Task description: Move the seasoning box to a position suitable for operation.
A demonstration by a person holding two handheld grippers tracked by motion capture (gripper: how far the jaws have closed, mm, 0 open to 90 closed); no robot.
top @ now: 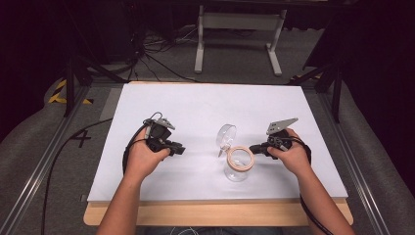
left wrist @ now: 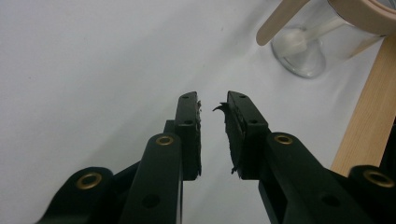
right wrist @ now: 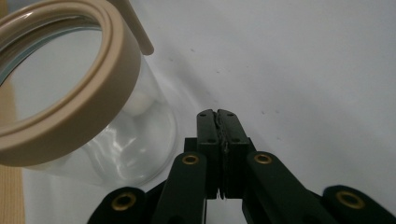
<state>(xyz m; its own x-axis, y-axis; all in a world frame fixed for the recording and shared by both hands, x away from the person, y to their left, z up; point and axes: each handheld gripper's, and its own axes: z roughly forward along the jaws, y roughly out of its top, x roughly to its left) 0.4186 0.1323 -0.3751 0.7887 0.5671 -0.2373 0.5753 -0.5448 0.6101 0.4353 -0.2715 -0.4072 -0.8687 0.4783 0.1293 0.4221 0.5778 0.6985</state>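
Look right of centre in the high view for the glass jar, upright on the white bench, near its lower edge, with a tan sealing ring around the mouth and the hinged glass lid thrown open toward the upper left. Note something white at the bottom of the jar, too blurred to name

Find the right tool just right of the ring, pressed fully together on nothing, tip aimed at the rim; touching or just short of it, cannot tell. Find the left tool well apart, left of centre, parted by a narrow gap and holding nothing, with the jar at the upper right of its own view

Probably about steadying the jar and bringing the lid back down. To do that well:
- Keep the closed right tool low against the jar's wall rather than the ring, so as not to tip it
- Bring the left tool in from the lid's side and widen the gap before taking the lid's edge
- Swing the lid on its hinge slowly; avoid dragging the jar toward the bench's wooden edge
- Seat glass on ring squarely before letting go
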